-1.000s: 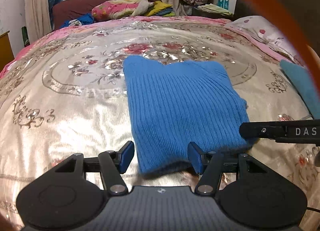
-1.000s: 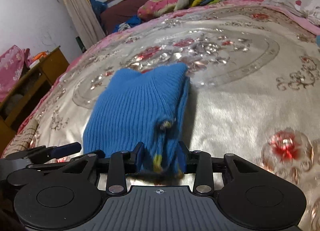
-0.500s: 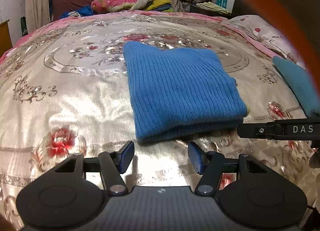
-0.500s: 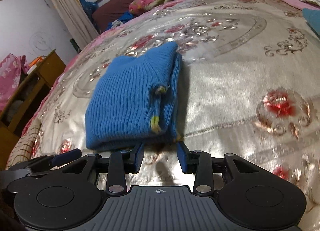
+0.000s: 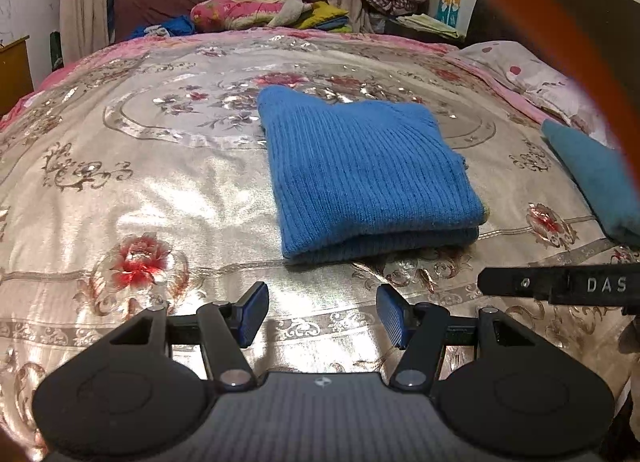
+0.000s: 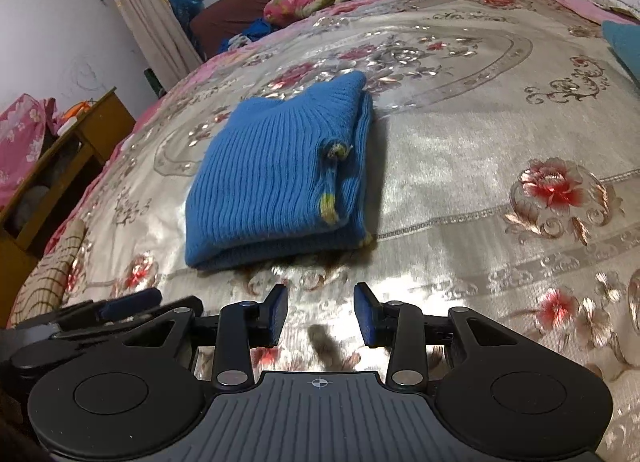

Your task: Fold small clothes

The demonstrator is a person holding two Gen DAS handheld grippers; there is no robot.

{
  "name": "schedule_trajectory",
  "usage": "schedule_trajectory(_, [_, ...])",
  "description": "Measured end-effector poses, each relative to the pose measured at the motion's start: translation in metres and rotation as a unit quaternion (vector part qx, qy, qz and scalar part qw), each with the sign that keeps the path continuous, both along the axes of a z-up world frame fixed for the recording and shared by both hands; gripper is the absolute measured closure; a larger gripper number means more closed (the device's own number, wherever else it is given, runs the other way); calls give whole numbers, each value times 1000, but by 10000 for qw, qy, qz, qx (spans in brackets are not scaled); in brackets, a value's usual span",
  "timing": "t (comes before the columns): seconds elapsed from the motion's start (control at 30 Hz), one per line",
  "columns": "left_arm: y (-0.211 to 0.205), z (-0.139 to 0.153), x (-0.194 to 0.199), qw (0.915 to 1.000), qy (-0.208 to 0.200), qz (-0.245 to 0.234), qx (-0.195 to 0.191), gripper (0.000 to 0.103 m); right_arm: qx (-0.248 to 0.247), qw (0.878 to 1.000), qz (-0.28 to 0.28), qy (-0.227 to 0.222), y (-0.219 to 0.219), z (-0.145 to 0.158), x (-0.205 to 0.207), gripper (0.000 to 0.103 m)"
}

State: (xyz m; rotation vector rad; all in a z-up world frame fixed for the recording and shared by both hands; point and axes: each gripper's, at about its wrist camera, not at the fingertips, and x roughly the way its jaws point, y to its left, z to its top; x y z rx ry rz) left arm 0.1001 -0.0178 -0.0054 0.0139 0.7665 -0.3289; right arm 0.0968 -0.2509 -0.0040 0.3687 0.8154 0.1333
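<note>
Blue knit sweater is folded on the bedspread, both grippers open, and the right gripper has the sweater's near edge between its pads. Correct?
Not quite. In the right wrist view the right gripper is empty, short of the blue knit sweater. The rest holds: it lies folded on the bedspread, left gripper open too.

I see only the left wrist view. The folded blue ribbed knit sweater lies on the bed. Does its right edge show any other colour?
Observer: Yes. In the right wrist view, yellow-green trim shows on the folded blue ribbed knit sweater.
Operator: Is the right gripper holding it?
Observer: No. The right gripper is open and empty, short of the sweater.
Operator: What is left of the bed?
Observer: A brown wooden cabinet.
</note>
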Motion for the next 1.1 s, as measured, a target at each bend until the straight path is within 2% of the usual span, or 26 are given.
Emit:
schedule_trajectory(0.43, [-1,-11,-26,9997,227,118,42,38,-187,9996,192,109,25,-3,-31,64])
schedule_trajectory(0.6, [-2,-8,-35,9997,196,151,10,33,-239,9995,188,125,30,-3,-44,62])
schedule_trajectory(1.1, [-4,-10,-54,9995,216,238,81,28,-327,9993,150,94,34,-1,-65,57])
